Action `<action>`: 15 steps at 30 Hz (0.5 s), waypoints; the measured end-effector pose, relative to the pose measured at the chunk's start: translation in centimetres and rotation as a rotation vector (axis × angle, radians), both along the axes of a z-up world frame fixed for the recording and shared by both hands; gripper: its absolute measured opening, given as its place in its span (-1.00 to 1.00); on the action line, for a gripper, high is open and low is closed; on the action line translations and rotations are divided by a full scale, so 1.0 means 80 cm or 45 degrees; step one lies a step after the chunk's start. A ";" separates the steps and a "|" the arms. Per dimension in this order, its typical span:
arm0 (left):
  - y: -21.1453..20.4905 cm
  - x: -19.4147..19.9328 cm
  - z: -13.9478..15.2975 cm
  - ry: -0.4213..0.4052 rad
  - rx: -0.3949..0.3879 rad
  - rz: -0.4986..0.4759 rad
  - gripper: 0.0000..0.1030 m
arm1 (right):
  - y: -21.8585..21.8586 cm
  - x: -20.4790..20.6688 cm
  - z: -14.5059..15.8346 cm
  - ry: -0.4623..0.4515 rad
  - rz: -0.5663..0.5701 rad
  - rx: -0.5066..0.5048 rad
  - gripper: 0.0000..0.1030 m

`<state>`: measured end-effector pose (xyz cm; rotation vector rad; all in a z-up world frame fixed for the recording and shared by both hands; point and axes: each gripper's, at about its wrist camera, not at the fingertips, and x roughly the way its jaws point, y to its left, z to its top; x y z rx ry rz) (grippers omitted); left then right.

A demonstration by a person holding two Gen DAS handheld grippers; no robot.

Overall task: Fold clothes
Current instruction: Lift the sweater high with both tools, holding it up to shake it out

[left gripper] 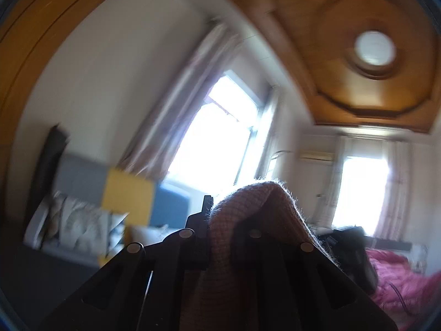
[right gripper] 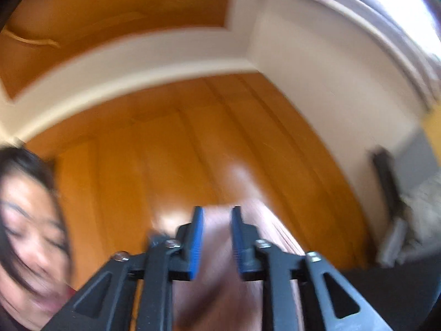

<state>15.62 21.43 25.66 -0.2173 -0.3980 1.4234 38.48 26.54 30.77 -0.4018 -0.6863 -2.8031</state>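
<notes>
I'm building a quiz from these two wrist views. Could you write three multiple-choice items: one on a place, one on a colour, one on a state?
1. Where does the round white ceiling light sit in the left wrist view?
A upper right
B lower left
C centre

2. What colour are the right gripper pads?
A red
B blue
C white

3. How is the pink knitted garment held by the left gripper?
A lying loose
B pinched, draped over the jaws
C absent

Answers: A, it sits in a wooden ceiling recess; B, both pads show blue; B, cloth bunches between shut jaws.
</notes>
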 end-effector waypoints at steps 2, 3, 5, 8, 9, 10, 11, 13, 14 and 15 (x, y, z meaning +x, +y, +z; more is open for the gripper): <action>0.015 -0.022 -0.013 -0.050 -0.029 0.037 -0.80 | -0.001 0.014 -0.032 -0.095 -0.150 0.070 -0.46; 0.022 -0.030 -0.018 -0.063 -0.036 0.059 -0.80 | -0.004 0.022 -0.042 -0.132 -0.225 0.116 -0.39; 0.034 -0.044 -0.023 -0.059 -0.042 0.097 -0.80 | -0.018 0.035 -0.065 -0.269 -0.393 0.249 -0.22; 0.049 -0.059 -0.031 -0.050 -0.058 0.134 -0.80 | -0.026 0.037 -0.103 -0.484 -0.540 0.334 0.21; 0.053 -0.063 -0.034 -0.049 -0.067 0.141 -0.80 | -0.023 0.035 -0.117 -0.536 -0.552 0.325 0.21; 0.055 -0.069 -0.037 -0.051 -0.075 0.145 -0.80 | -0.016 0.031 -0.133 -0.578 -0.539 0.304 0.21; 0.055 -0.071 -0.039 -0.045 -0.082 0.147 -0.80 | -0.011 0.026 -0.146 -0.606 -0.513 0.284 0.21; 0.050 -0.070 -0.042 -0.023 -0.093 0.150 -0.80 | -0.006 0.008 -0.170 -0.669 -0.481 0.280 0.21; 0.048 -0.070 -0.043 -0.012 -0.098 0.151 -0.80 | -0.002 -0.004 -0.177 -0.717 -0.519 0.305 0.21; 0.048 -0.069 -0.044 -0.002 -0.102 0.149 -0.80 | 0.003 -0.017 -0.184 -0.770 -0.575 0.334 0.21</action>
